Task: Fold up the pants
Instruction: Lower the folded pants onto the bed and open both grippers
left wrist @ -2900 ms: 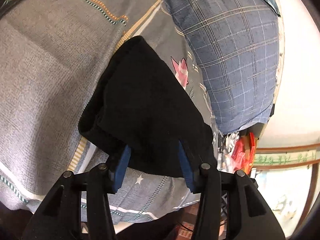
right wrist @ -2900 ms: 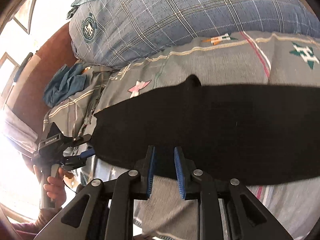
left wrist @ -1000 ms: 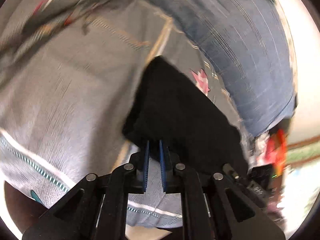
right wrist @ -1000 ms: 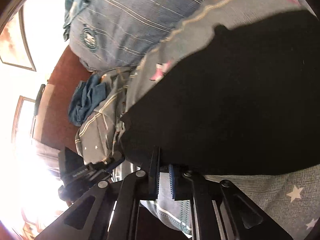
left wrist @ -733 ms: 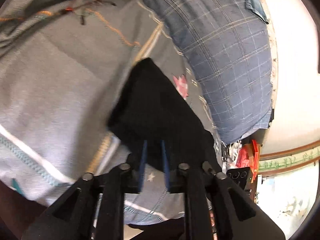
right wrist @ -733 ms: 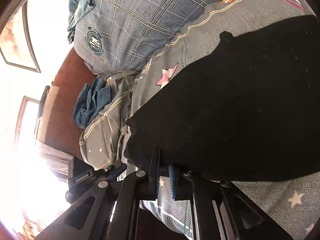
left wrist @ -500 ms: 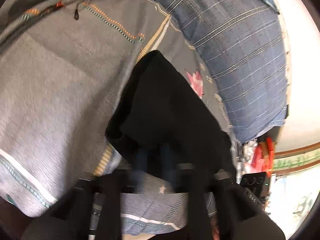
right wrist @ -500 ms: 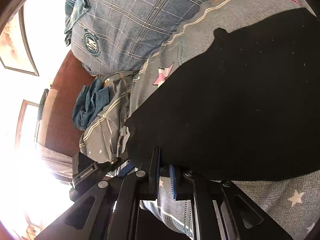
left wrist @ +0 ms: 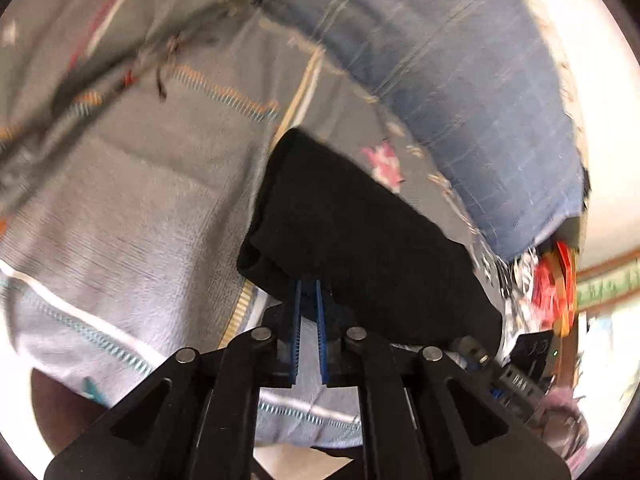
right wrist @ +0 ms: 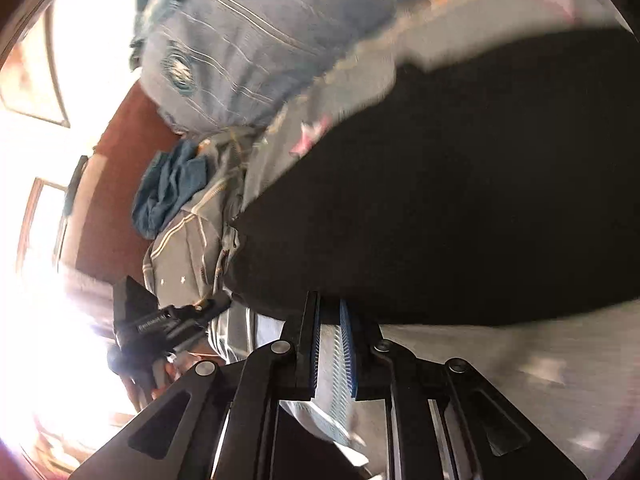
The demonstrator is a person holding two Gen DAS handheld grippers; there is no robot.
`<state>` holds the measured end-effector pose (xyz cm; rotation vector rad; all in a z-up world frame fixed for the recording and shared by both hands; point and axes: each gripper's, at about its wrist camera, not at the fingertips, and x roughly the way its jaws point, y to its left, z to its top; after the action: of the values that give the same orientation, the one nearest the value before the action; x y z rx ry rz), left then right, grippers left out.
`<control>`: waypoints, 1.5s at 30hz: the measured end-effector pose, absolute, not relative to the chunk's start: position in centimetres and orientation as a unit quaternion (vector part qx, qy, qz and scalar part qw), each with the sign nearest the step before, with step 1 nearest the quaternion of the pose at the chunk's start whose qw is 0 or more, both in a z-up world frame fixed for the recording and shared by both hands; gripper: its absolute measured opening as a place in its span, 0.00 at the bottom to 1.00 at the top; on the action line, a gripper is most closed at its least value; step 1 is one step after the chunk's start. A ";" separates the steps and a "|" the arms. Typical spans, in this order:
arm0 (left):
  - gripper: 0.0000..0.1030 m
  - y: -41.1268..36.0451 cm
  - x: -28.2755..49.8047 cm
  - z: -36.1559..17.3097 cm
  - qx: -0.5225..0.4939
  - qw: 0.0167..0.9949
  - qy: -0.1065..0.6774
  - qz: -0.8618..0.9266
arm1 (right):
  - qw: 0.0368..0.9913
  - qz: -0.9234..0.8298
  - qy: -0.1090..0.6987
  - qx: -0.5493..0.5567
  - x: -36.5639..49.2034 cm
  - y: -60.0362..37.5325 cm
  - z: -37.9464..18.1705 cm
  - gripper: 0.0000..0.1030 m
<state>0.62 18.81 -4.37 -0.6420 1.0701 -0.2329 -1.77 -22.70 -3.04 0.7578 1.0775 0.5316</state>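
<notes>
Black pants lie folded on a grey patterned bedspread. My left gripper is shut on their near edge, close to the left corner, and that edge is lifted a little off the bed. In the right wrist view the pants fill the right half. My right gripper still pinches their near edge between its fingertips, and its jaws are opening. The left gripper shows at the pants' far left corner, held by a hand. Both views are blurred by motion.
A big blue plaid pillow lies behind the pants, also seen in the right wrist view. A crumpled blue cloth sits on bunched bedding by a brown wall. Red items lie past the bed's edge.
The left jaws, wide open around the pants' edge at first, have shut on it and the hand has lifted slightly. The right gripper has shifted sideways along the edge and its gap looks slightly wider.
</notes>
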 end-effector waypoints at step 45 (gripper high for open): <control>0.50 -6.9 6.1 1.3 -0.106 0.788 0.534 -0.288 | 0.866 -0.061 0.355 0.346 -10.4 -53.5 -2.2 0.26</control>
<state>6.12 -6.95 1.33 -0.2293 1.1500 -0.6196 -10.36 -53.51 -2.24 0.7247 0.7431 -0.1278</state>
